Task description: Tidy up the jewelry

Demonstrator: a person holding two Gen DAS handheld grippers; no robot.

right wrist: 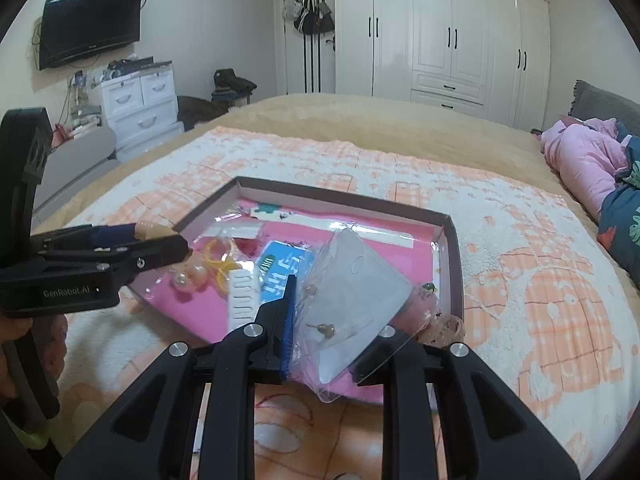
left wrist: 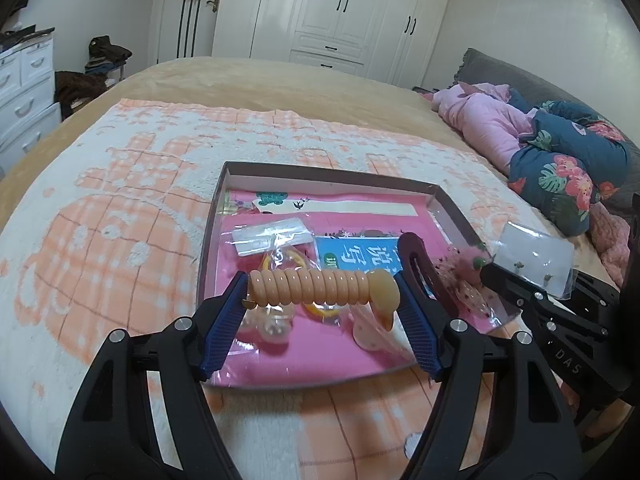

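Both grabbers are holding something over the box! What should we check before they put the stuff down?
1. Left gripper holds the peach spiral hair tie end to end between its fingers: ok.
2. Right gripper pinches the clear earring bag: ok.
3. Both earrings inside the bag: ok, two studs show.
4. Shallow box lies flat on the towel: ok.
5. Free pink floor in the box: ok at the far right; the near part is crowded with bags and clips.
6. The bag's seal is closed: cannot tell.
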